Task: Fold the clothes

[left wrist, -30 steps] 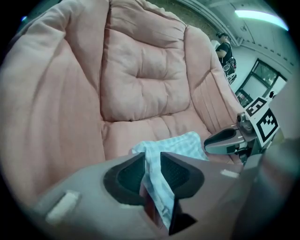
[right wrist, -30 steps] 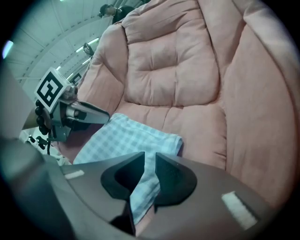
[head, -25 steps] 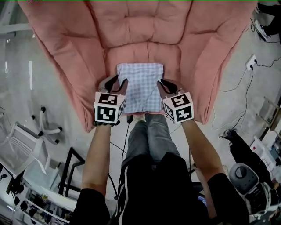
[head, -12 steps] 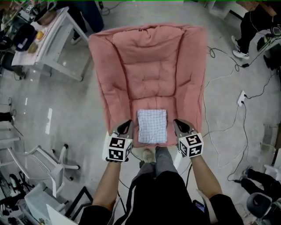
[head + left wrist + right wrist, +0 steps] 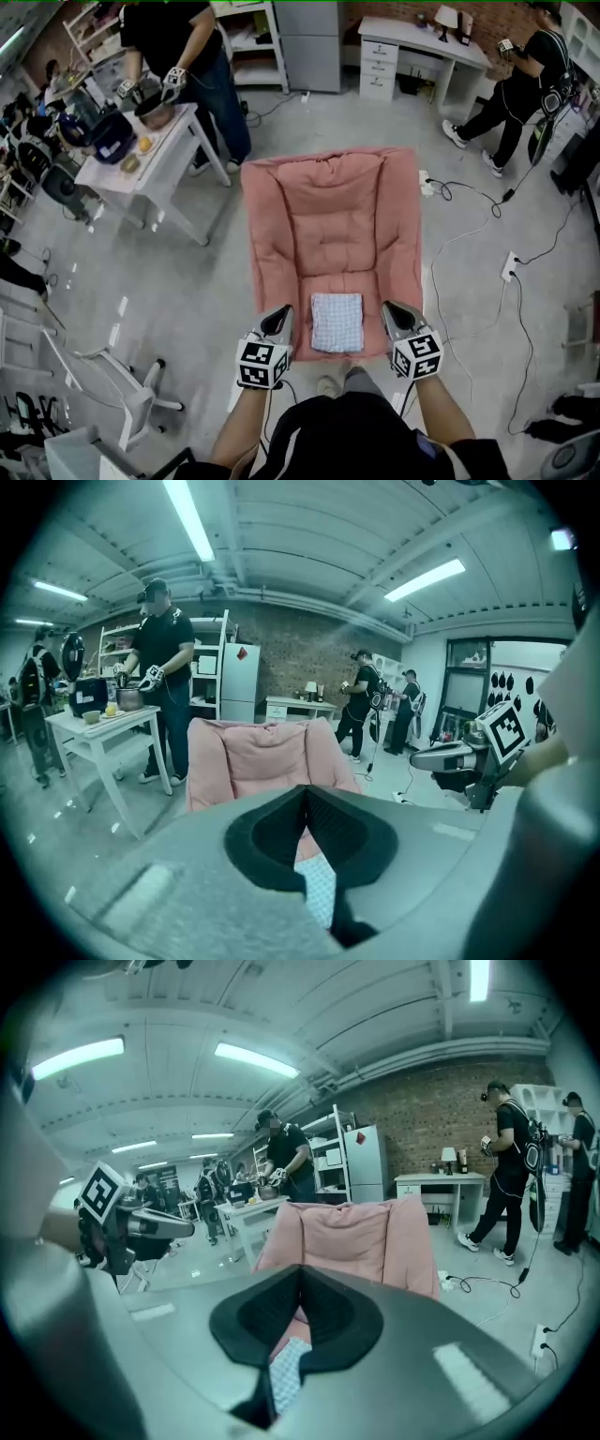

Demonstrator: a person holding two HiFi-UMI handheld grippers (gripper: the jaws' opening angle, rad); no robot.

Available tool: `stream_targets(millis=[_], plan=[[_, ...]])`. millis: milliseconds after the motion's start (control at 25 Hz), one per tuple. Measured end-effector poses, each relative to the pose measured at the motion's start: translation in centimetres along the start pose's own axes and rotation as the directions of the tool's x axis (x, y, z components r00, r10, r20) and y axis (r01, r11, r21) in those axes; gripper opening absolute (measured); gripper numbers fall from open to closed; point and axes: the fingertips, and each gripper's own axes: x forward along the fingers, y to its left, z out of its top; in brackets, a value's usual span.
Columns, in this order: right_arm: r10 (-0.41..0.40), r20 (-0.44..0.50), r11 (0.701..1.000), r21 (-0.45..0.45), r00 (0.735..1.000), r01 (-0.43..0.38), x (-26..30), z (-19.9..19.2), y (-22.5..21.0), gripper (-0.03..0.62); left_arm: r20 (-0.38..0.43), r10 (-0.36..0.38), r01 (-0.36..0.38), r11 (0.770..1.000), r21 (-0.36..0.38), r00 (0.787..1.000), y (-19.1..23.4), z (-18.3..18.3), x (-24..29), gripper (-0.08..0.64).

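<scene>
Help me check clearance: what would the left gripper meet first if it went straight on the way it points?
Probably the backrest of the pink chair; the shut left gripper aims there, above the folded checked cloth. Nothing shows between, though depth is unclear.

no readable text, labels or numbers anywhere.

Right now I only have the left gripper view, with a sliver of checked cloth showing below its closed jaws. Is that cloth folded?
Observer: Yes. In the head view the checked cloth lies as a neat rectangle at the front of the pink chair seat.
Operator: Is either gripper on it?
Observer: No. The left gripper and right gripper flank it, with bare cushion showing on both sides.
Operator: And the right jaws?
Observer: The right gripper view shows them together, with nothing held.
</scene>
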Motion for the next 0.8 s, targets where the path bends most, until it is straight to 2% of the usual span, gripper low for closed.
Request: stream_targets(millis=[360, 520, 800], plan=[[0.044, 0.132, 0.998, 0.032, 0.99, -0.049, -2.2, 5.5, 0.2, 0.005, 0.142, 0.05, -0.046, 0.998, -0.031, 0.989, -1.6, 5.1, -2.4, 0.009], [0.074, 0.182, 0.996, 0.04, 0.981, -0.082, -2.1, 7.6, -1.5, 0.005, 0.189, 0.082, -0.074, 0.996, -0.047, 0.979, -2.4, 6.7, -1.7, 0.008], [0.105, 0.226, 0.993, 0.025, 0.969, -0.113, -3.3, 9.5, -5.6, 0.005, 0.235, 0.125, -0.123, 0.992, -0.023, 0.964, -5.0, 9.0, -0.5, 0.008]])
